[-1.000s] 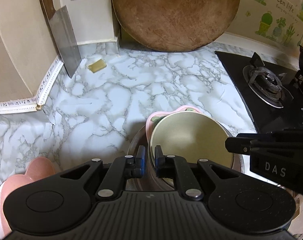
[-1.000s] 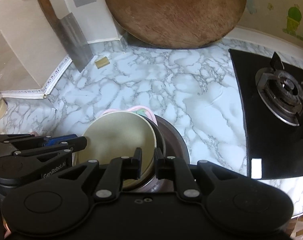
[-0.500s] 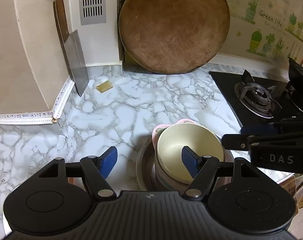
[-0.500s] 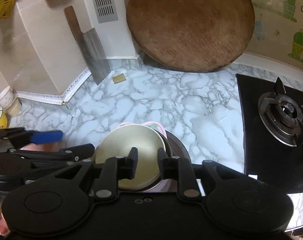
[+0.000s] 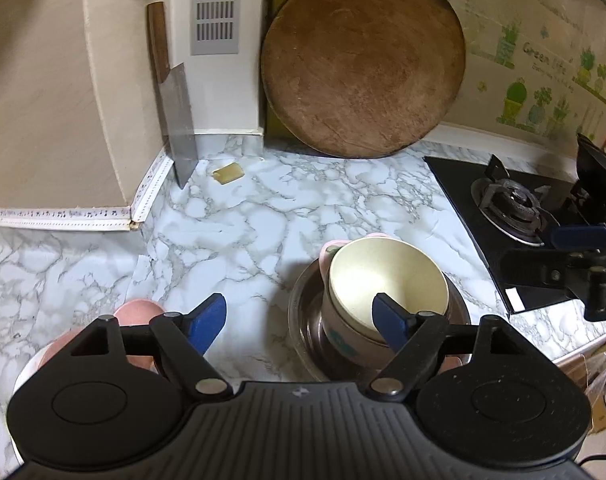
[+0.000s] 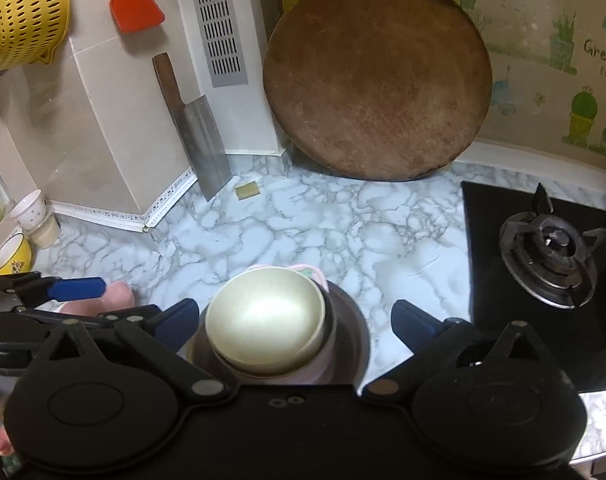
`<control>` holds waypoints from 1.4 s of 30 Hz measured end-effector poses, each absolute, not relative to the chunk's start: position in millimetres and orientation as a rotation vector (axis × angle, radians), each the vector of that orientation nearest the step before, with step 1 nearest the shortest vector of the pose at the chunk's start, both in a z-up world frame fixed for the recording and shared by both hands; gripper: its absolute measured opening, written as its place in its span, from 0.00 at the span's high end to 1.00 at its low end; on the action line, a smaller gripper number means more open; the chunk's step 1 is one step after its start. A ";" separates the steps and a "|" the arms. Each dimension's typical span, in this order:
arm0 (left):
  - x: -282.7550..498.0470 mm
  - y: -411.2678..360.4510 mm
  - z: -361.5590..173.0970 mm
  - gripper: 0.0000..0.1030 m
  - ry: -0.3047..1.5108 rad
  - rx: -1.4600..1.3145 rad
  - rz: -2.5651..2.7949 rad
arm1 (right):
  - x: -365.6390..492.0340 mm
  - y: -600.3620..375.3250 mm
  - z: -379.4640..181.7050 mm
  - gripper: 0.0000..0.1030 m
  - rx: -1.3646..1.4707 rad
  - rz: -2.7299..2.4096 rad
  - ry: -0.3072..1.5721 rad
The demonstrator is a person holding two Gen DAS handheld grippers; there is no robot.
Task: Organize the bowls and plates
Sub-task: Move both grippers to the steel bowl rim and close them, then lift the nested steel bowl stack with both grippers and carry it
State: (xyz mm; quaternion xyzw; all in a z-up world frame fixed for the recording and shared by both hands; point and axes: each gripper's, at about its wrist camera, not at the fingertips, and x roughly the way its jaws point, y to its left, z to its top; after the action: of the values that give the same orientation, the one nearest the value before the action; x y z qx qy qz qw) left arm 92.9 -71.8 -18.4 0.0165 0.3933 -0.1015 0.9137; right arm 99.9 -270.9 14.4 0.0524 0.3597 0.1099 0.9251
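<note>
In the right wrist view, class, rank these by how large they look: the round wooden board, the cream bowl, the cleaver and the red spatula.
1. Round wooden board
2. Cream bowl, though it sits nearest the camera, so it looks enlarged
3. Cleaver
4. Red spatula

A table with a white and grey marble pattern is seen. A round wooden board is leaned against the back wall — beside it a cleaver. A black gas stove is set at the right — plant stickers are seen on the wall above it.
</note>
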 end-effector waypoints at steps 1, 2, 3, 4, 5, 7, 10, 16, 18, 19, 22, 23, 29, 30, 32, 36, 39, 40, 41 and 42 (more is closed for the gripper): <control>91.3 -70.6 -19.8 0.21 0.802 0.017 -0.198 | 98.9 -273.0 13.0 0.01 0.102 0.223 0.739; 89.7 -69.6 -21.5 0.17 0.788 0.000 -0.189 | 98.4 -275.7 11.1 0.01 0.099 0.225 0.738; 88.3 -68.8 -23.4 0.09 0.776 -0.012 -0.176 | 98.4 -278.1 8.8 0.01 0.093 0.227 0.739; 87.7 -67.8 -25.1 0.05 0.770 -0.022 -0.166 | 98.4 -279.8 6.1 0.01 0.084 0.222 0.741; 87.4 -67.5 -27.6 0.00 0.770 -0.030 -0.154 | 98.3 -282.1 3.2 0.01 0.073 0.221 0.739; 87.1 -66.9 -31.4 0.00 0.770 -0.038 -0.118 | 97.0 -286.8 -2.3 0.01 0.065 0.242 0.726; 87.2 -67.1 -37.4 0.00 0.783 -0.063 -0.078 | 98.7 -294.2 -12.0 0.01 0.062 0.255 0.732; 88.9 -76.7 -51.5 0.00 0.819 -0.055 -0.031 | 107.2 -310.7 -27.2 0.01 0.077 0.281 0.743; 88.8 -79.1 -57.7 0.00 0.836 -0.061 -0.011 | 110.1 -314.3 -31.3 0.01 0.062 0.290 0.738; 89.2 -80.2 -60.9 0.00 0.845 -0.063 -0.003 | 111.8 -316.3 -33.5 0.01 0.063 0.297 0.737; 90.7 -82.1 -70.7 0.00 0.866 -0.069 0.029 | 118.6 -321.1 -41.5 0.01 0.075 0.314 0.762; 91.9 -82.0 -74.1 0.00 0.874 -0.073 0.037 | 121.3 -322.2 -44.5 0.01 0.075 0.313 0.771; 102.9 -83.3 -94.9 0.00 0.915 -0.066 0.058 | 140.1 -326.1 -66.6 0.02 0.092 0.326 0.840; 105.4 -83.8 -98.7 0.00 0.924 -0.063 0.066 | 143.7 -326.0 -70.8 0.03 0.096 0.327 0.851; 109.6 -84.2 -105.3 0.00 0.937 -0.061 0.080 | 151.7 -324.1 -79.6 0.05 0.088 0.330 0.867; 117.0 -85.7 -115.3 0.01 0.965 -0.062 0.081 | 163.8 -321.3 -93.3 0.14 0.074 0.324 0.902; 122.0 -86.6 -120.3 0.02 0.972 -0.062 0.090 | 170.9 -323.4 -101.6 0.20 0.087 0.334 0.930; 123.6 -85.2 -121.7 0.03 0.974 -0.072 0.089 | 172.4 -323.7 -103.6 0.22 0.093 0.333 0.936; 125.3 -83.2 -123.2 0.05 0.979 -0.088 0.083 | 174.2 -322.8 -105.2 0.23 0.095 0.335 0.941; 126.6 -81.3 -123.8 0.07 0.985 -0.105 0.079 | 176.1 -321.8 -106.6 0.26 0.098 0.341 0.949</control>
State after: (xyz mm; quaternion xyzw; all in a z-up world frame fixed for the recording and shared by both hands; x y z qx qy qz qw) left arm 126.6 -81.3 -123.8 -0.0503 0.4724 0.0377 0.8791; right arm 176.1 -321.8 -106.6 0.0471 0.4544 0.1634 0.8744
